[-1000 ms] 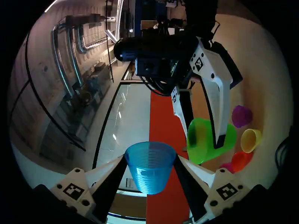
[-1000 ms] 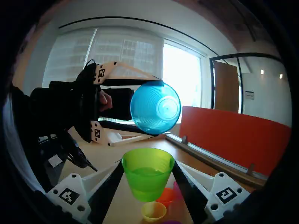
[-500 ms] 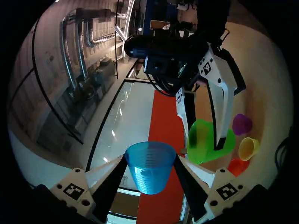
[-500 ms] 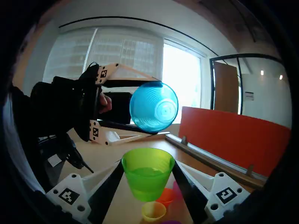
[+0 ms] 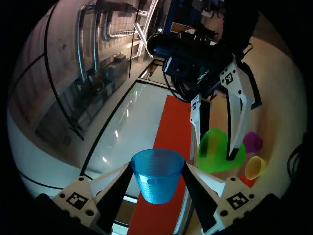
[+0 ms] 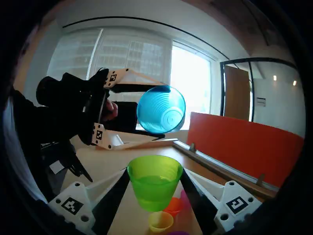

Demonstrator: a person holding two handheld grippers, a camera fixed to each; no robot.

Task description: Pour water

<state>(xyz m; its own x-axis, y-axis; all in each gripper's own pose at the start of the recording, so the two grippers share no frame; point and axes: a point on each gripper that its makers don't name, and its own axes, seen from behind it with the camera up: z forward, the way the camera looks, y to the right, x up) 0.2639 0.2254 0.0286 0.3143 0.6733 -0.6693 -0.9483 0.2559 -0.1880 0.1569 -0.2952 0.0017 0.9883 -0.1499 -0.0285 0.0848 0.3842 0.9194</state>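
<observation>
Holding the see-through blue plastic cup [image 6: 161,109] tipped on its side, pinched in my left gripper [image 5: 157,167], above the upright green plastic cup [image 6: 155,188] that my right gripper [image 6: 155,172] clamps, so water [image 6: 154,181] collects there, no mess.

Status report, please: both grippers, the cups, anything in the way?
Left hand-held gripper shut on blue cup, tipped sideways. Right hand-held gripper shut on green cup, water inside. Small cups below on table.

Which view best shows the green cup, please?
The right gripper view: the green cup stands close and upright in the right gripper, liquid visible inside. The left gripper view shows it farther off, partly behind fingers.
</observation>
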